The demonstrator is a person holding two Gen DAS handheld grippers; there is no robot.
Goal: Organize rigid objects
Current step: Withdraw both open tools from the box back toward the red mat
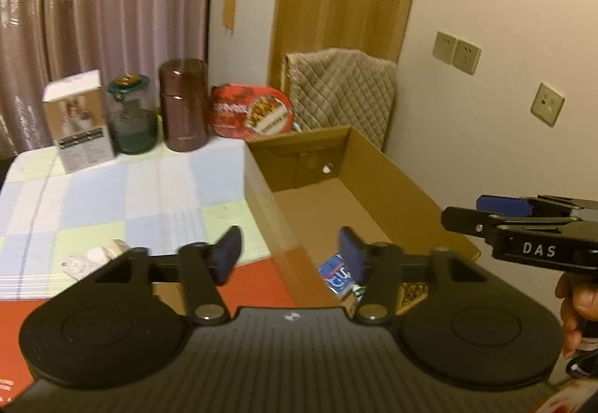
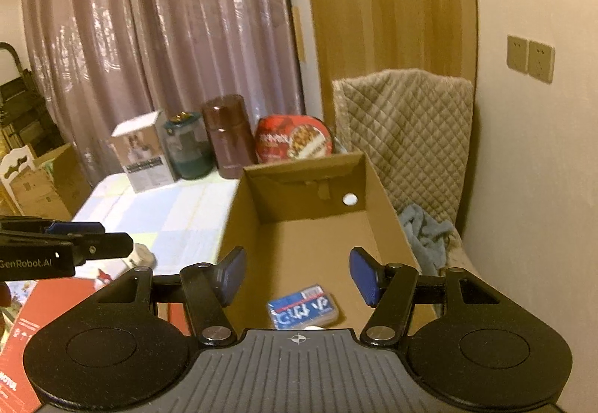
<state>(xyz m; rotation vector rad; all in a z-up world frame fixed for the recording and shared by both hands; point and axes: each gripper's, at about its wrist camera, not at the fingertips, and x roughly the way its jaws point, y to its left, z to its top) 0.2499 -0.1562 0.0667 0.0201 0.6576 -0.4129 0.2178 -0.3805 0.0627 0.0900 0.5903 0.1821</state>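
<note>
Left gripper [image 1: 289, 256]: blue-padded jaws stood well apart with nothing between them, poised over the near left wall of the open brown cardboard box [image 1: 373, 188]. Right gripper [image 2: 297, 276]: likewise parted and empty, hung directly above the near end of the box floor. Just below and between the right pads lay a small blue-and-white rectangular tin [image 2: 302, 306], flat on the box bottom, apart from both pads; in the left view sat at the near right, beside the right pad. Judged as a release step just finished, both claws free for the next pick. Remaining work stood farther out on the pale checked tablecloth [image 1: 112, 196]: a small whitish item [image 1: 93, 258] near left, just beyond the left claw; at the far edge a white carton with a picture [image 1: 76, 121], a green-lidded glass jar [image 1: 130, 114], a tall dark-brown canister [image 1: 185, 102] and a round red tin [image 1: 252, 110] leaning behind the box. Next move probably called for a reach leftward or forward, jaws kept wide, squared to one object before closing.
</note>
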